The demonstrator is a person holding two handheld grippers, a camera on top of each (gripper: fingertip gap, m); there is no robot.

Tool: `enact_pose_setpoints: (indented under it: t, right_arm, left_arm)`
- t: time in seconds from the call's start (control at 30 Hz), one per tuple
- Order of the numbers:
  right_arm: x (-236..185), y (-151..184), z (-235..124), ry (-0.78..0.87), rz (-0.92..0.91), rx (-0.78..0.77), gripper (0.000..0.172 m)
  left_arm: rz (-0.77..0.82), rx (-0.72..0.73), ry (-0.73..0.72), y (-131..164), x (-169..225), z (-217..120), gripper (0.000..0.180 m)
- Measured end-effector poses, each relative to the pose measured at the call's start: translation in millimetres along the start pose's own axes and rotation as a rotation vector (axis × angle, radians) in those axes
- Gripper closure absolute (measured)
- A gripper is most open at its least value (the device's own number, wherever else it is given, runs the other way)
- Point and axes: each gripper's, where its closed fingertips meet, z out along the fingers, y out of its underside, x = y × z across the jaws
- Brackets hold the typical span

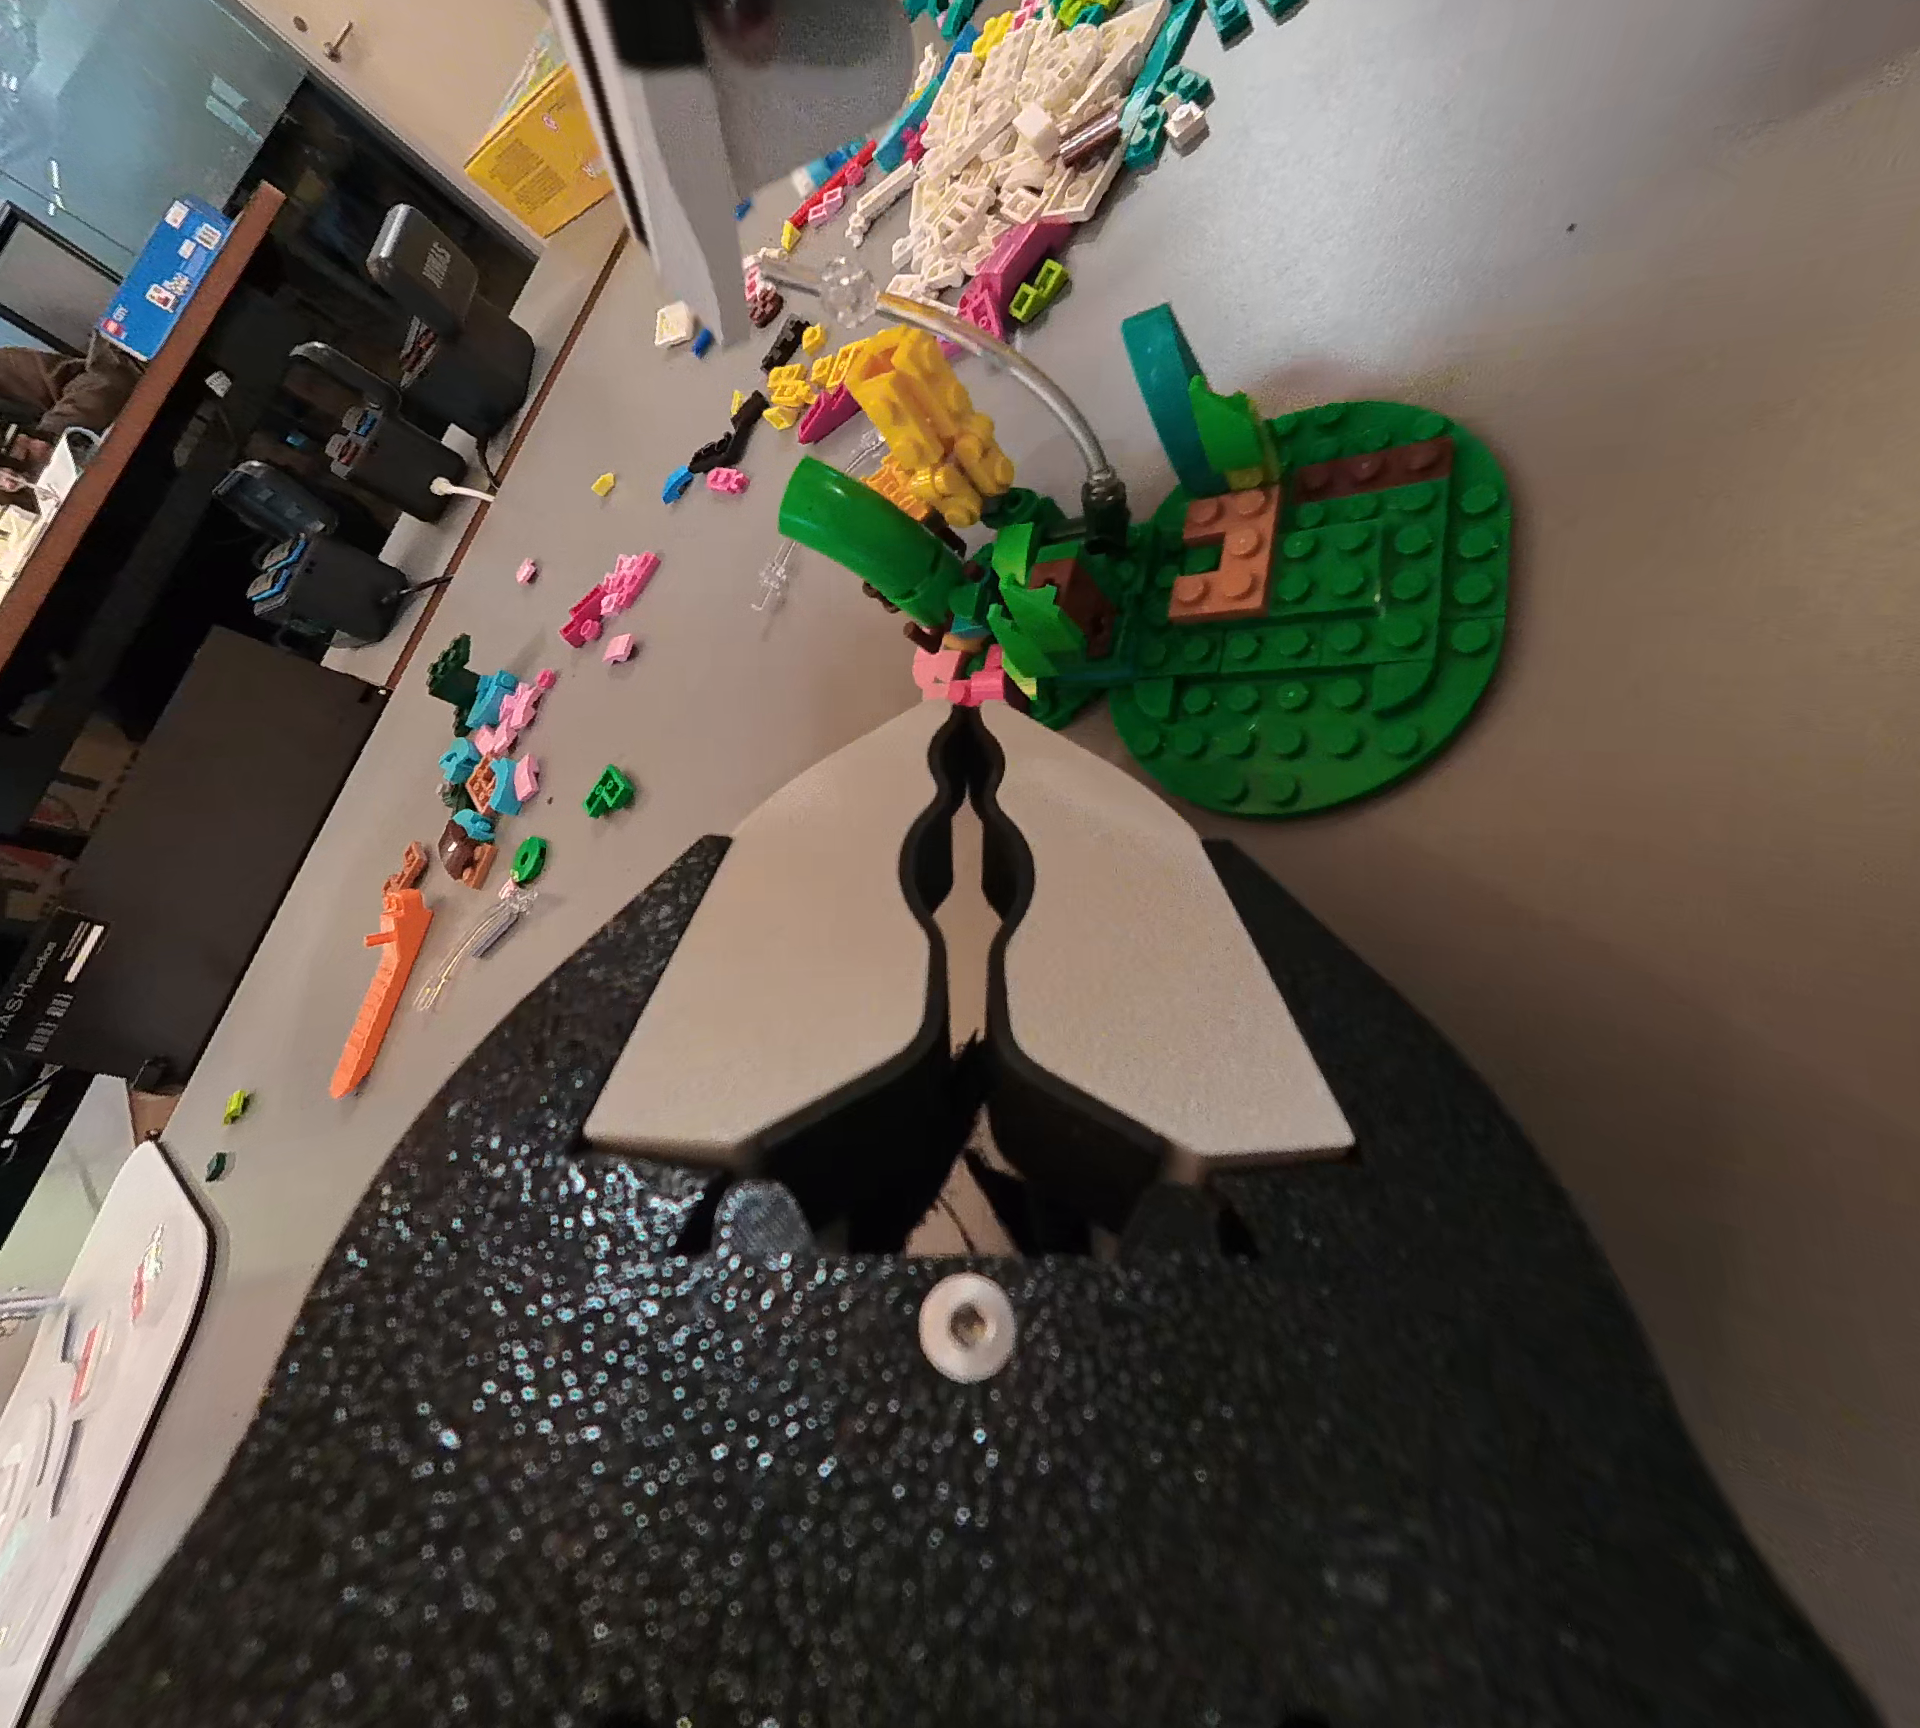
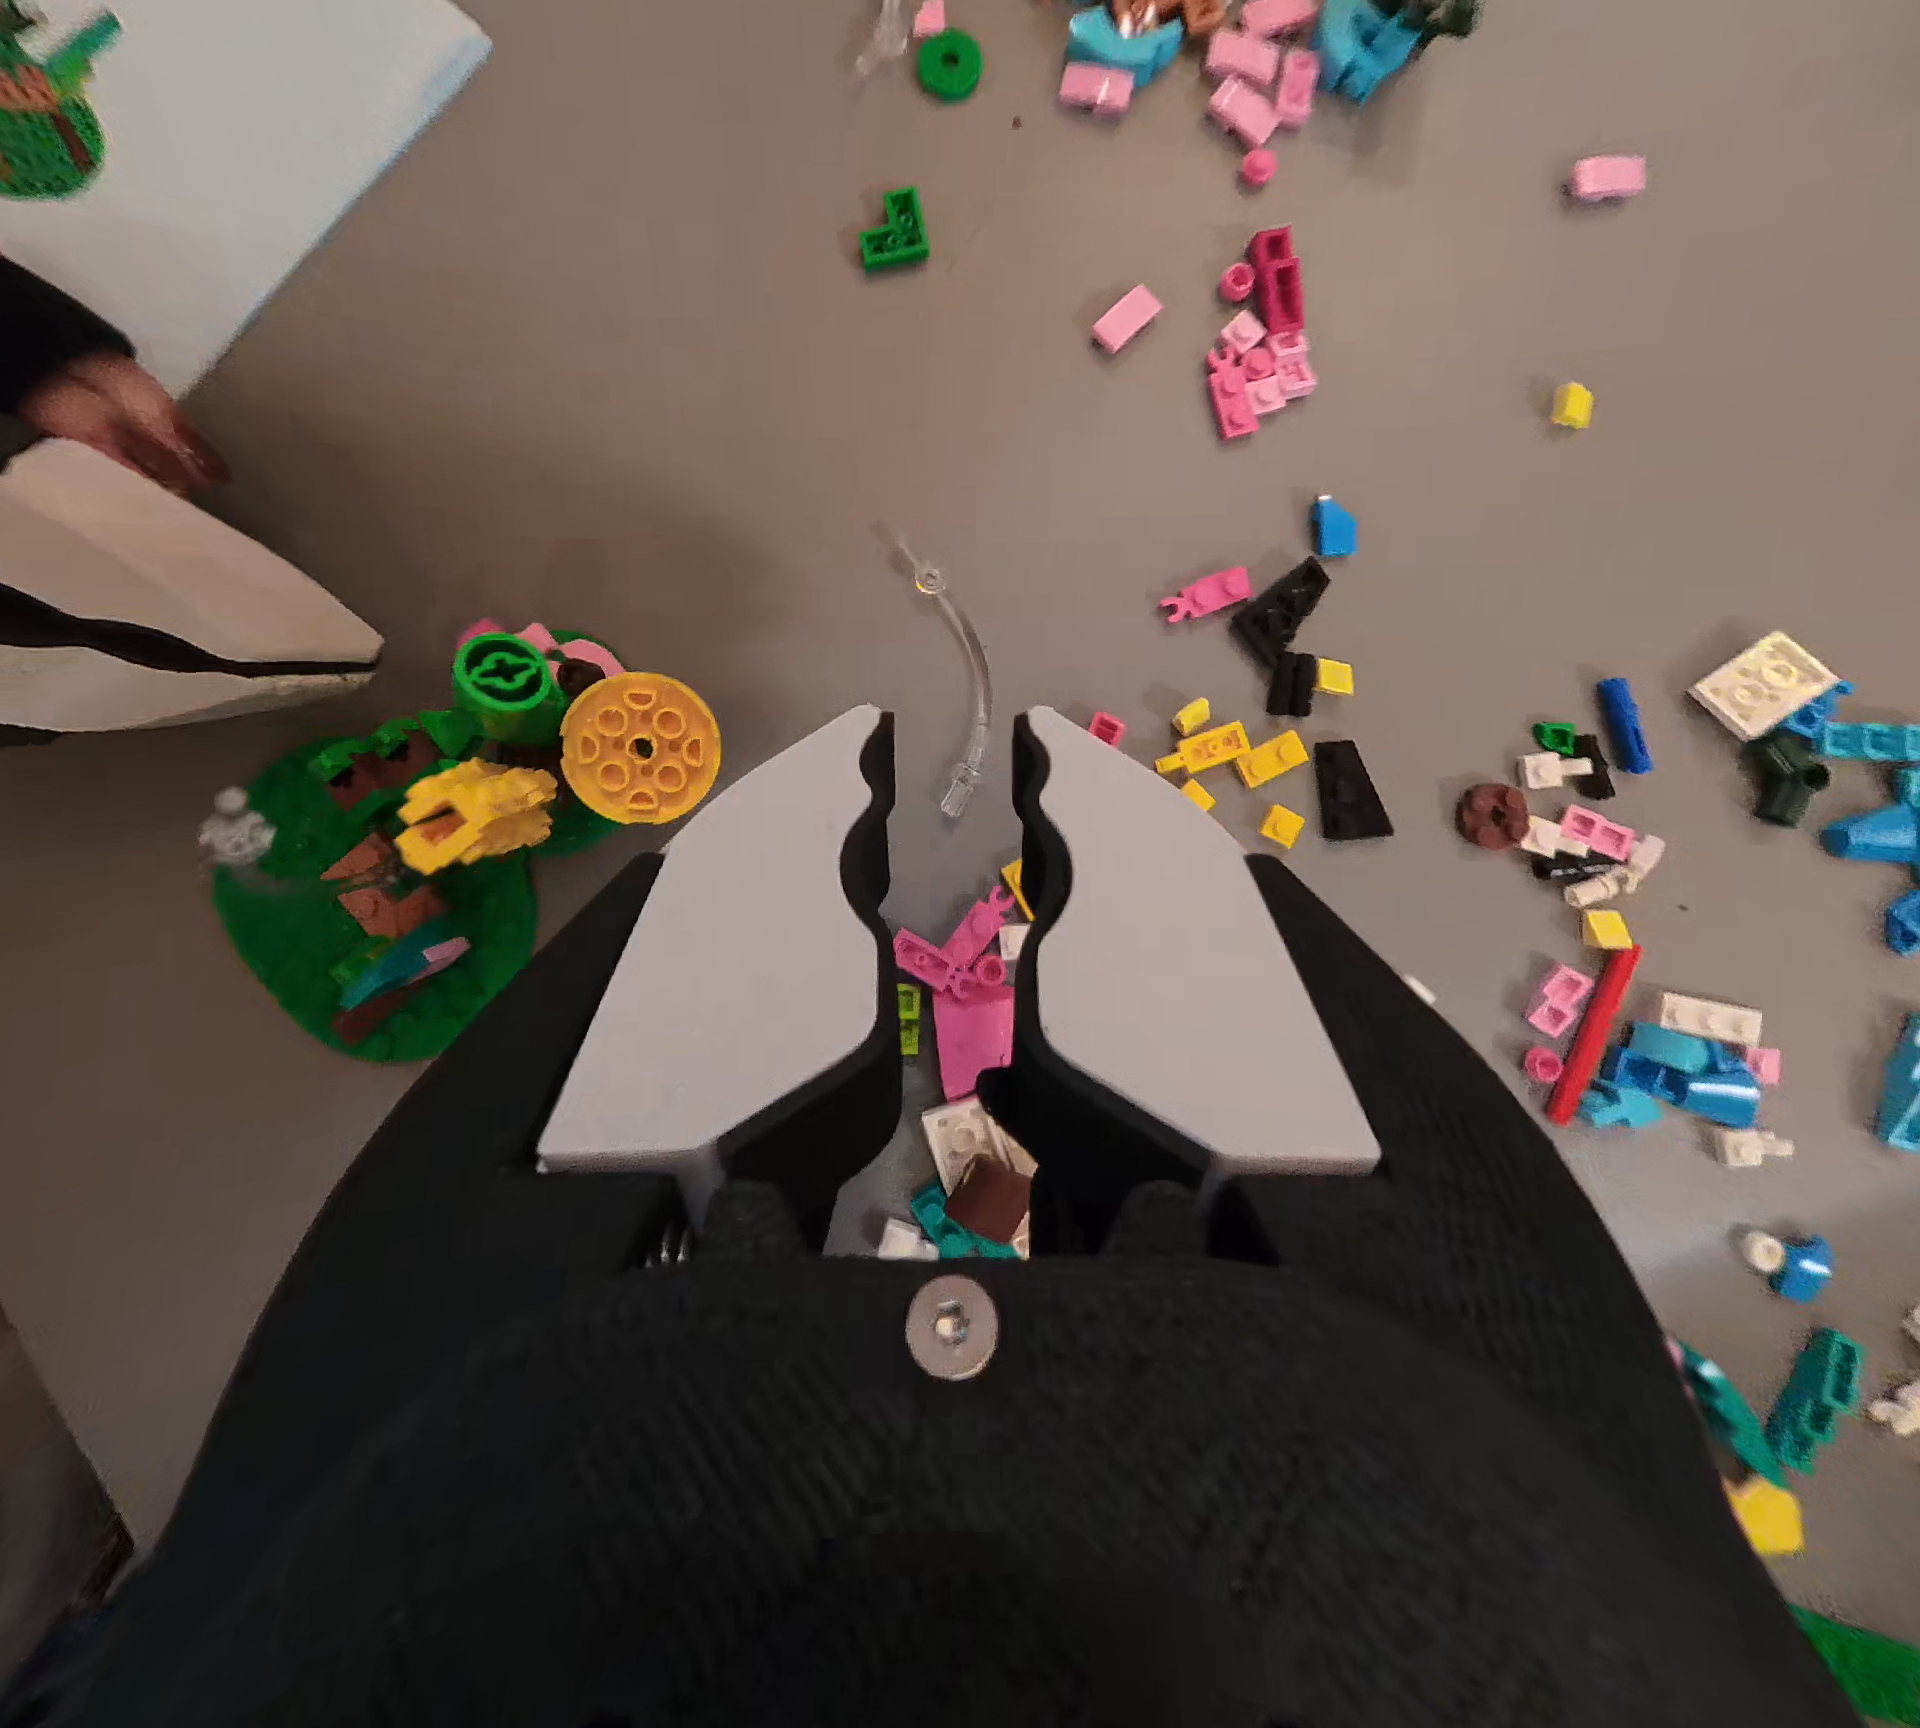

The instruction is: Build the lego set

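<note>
My left gripper [image 1: 962, 722] is shut, its tips right at the pink pieces [image 1: 961, 679] on the side of a brick model: a green stem [image 1: 873, 535] and yellow flower [image 1: 925, 421] on a round green baseplate [image 1: 1351, 722]. In the right wrist view the left gripper [image 2: 187, 629] lies beside that model [image 2: 374, 847], with a small gap between tip and model. My right gripper [image 2: 951, 728] is open above the grey table. A clear curved rod [image 2: 971, 702] lies on the table between its tips, and the pads do not touch it.
Loose bricks are scattered over the table: pink and blue ones [image 2: 1247, 37], yellow and black ones [image 2: 1278, 743], a white pile [image 1: 1018, 161], an orange piece [image 1: 384, 982]. A booklet [image 2: 208, 68] lies at the left by a hand [image 2: 125, 421]. Black cases [image 1: 343, 473] stand past the table edge. My right fingertips sit around 12 cm from my left ones.
</note>
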Motion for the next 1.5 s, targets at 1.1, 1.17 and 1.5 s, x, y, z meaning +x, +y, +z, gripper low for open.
enact_pose_setpoints:
  t: [1.1,1.17,1.5]
  right_arm:
    - [-60.7,34.9,-81.2,0.757,-0.236,0.789,0.163]
    - [-62.5,34.9,-74.9,0.760,-0.263,0.756,0.163]
    - [-66.1,36.2,-71.1,0.763,-0.311,0.732,0.165]
  left_arm:
    - [0.093,0.077,0.008,-20.6,17.2,-9.1,0.180]
    - [0.082,0.083,0.012,-21.2,17.1,-9.4,0.180]
    - [0.057,0.075,0.060,-19.6,21.3,-8.0,0.180]
